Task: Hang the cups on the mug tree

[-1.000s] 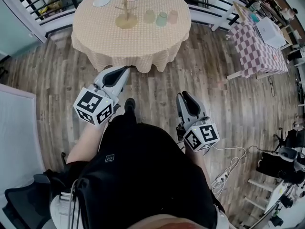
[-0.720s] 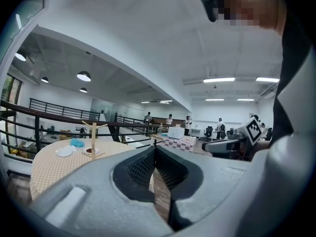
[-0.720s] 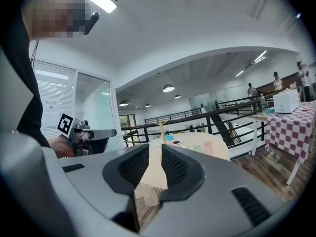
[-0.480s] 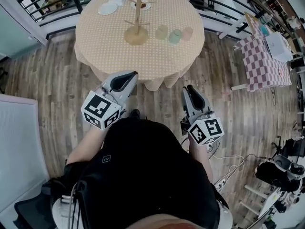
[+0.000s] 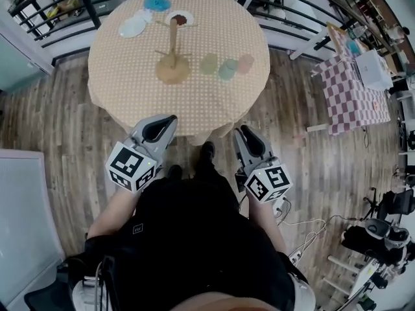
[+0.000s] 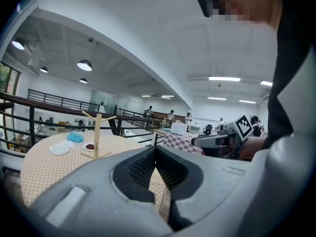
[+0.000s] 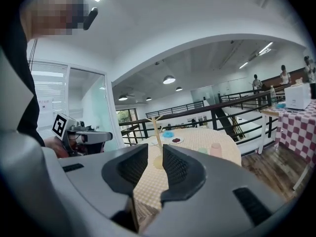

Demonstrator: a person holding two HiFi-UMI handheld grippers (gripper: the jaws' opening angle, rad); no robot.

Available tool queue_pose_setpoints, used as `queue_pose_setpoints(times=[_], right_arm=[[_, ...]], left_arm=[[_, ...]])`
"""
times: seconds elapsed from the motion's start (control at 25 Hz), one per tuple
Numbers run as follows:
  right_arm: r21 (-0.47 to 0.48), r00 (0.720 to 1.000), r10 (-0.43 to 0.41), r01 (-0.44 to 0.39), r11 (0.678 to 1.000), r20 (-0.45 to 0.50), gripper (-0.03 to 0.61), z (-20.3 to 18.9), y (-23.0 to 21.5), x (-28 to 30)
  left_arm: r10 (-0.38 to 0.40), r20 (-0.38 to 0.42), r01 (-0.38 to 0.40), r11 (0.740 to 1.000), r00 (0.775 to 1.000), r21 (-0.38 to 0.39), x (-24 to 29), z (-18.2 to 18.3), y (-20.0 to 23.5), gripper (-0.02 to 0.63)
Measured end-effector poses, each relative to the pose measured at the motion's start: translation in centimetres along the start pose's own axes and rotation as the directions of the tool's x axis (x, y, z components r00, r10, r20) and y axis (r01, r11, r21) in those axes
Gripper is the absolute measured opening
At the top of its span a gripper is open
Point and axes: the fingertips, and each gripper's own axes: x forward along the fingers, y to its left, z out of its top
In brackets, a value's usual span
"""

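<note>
Plates (image 5: 133, 26) beyond mug tree (image 5: 172, 52) | cups (image 5: 227, 69) beside it | railing (image 5: 86, 2) behind table (image 5: 130, 86)

Wood-plank floor (image 5: 324, 167) is laid thruout; black railing (image 6: 59, 101) is set behind round bench (image 5: 130, 76); checked side table (image 5: 353, 96) is placed at right; ceiling lamps (image 6: 84, 65) are lit.

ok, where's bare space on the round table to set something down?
Near side: bare cloth between the table rim and the line of mug tree and three cups. Also left of the mug tree, and far right behind the cups. Crowded: the far left edge, with plates and a blue item.
</note>
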Motion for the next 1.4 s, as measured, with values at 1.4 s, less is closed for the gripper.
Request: queue_pose_setpoints(times=[1.4], right_arm=[[-0.169, 0.939, 0.326, -0.341, 0.925, -0.109, 0.203, 2.6, -19.3, 19.6]], left_arm=[[0.243, -0.026, -0.244, 0.969, 0.97, -0.044, 22.5, 1.6, 8.0, 0.006]])
